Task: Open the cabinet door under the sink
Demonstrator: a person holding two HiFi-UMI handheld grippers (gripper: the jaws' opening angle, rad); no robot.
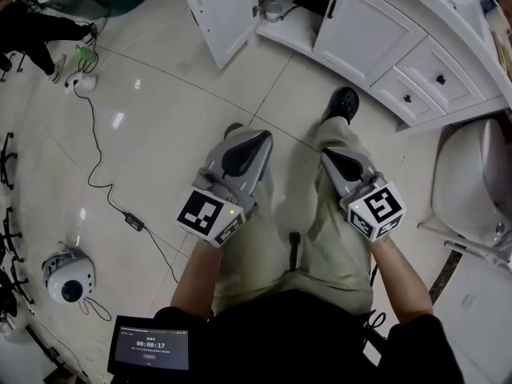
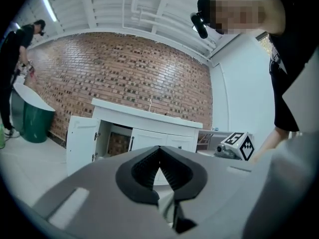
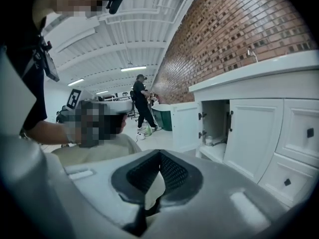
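Observation:
The white sink cabinet (image 1: 360, 30) stands ahead of me. Its left door (image 1: 222, 14) is swung wide open, and pipes and a small jar (image 1: 274, 10) show inside. The right door (image 1: 364, 34), with a black handle (image 1: 332, 5), is closed. In the left gripper view the open door (image 2: 79, 143) stands left of the dark opening. In the right gripper view the opening (image 3: 214, 128) lies left of the closed door (image 3: 254, 133). My left gripper (image 1: 254, 138) (image 2: 159, 153) and right gripper (image 1: 328, 157) (image 3: 159, 156) hang over my legs, well short of the cabinet. Both are shut and hold nothing.
Drawers (image 1: 436, 78) with black knobs sit right of the doors. A white toilet-like fixture (image 1: 472, 182) stands at the right. A black cable (image 1: 96, 174) and a round white device (image 1: 68, 277) lie on the tiled floor at the left. A person (image 3: 142, 101) stands by a green bin (image 2: 35, 123).

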